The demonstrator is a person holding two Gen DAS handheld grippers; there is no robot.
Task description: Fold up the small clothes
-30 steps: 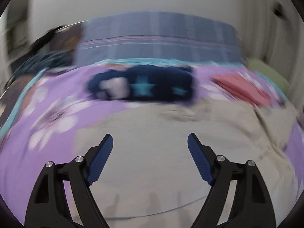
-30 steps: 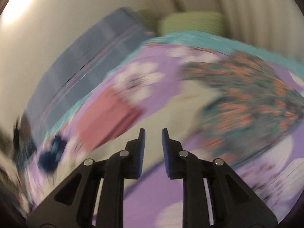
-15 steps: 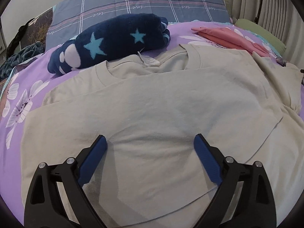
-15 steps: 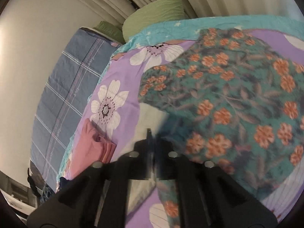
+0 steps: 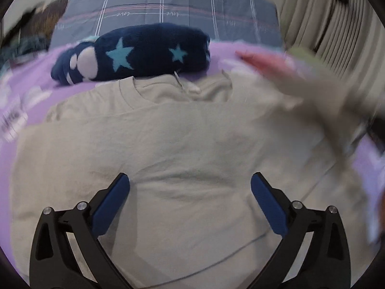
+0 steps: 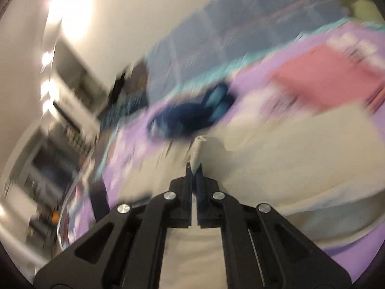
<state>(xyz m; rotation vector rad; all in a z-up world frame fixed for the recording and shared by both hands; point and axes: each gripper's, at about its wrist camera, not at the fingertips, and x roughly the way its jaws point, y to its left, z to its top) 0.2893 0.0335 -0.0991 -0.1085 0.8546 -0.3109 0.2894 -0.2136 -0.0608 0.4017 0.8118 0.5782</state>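
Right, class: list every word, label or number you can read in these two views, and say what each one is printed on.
"love" – small script repeated along a stripe of the grey checked pillow; it appears upside down in the left view.
White tag at the neck of the beige T-shirt: too small to read.
Right view: too blurred to read anything.
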